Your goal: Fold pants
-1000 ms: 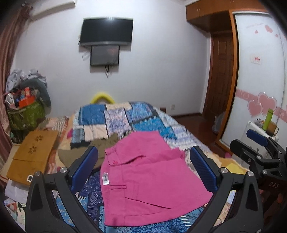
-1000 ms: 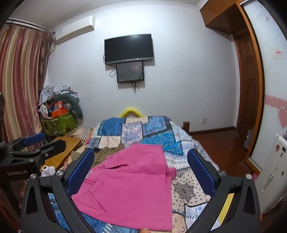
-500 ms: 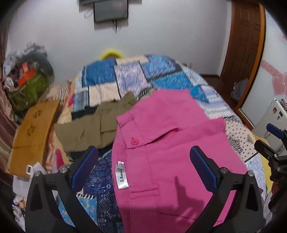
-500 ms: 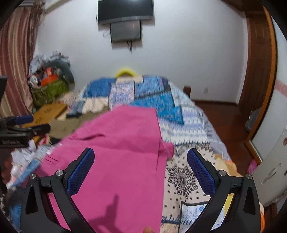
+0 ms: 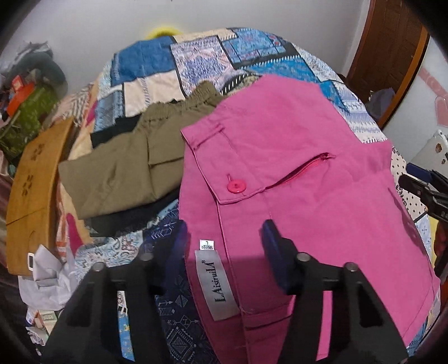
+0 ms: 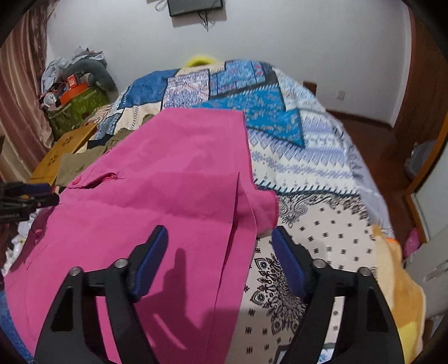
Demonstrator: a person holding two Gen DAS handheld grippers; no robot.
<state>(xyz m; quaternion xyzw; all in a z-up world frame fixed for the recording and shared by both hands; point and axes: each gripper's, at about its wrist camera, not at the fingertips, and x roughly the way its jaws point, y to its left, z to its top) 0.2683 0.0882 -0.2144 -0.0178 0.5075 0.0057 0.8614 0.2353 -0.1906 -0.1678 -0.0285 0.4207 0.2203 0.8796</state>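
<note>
Over the pink pants (image 5: 294, 173), left tongs (image 5: 224, 246) and right tongs (image 6: 218, 263) gape apart.

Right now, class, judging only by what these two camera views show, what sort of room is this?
Most likely a home bedroom: a bed under a patchwork bedspread, a wall-mounted screen above its far end, and pink pants laid out beside olive clothing.

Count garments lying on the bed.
2: bright pink cotton pants spread at the near end, olive-green elastic-waist pants to their left, partly tucked under them. Dark fabric beneath may be another.
</note>
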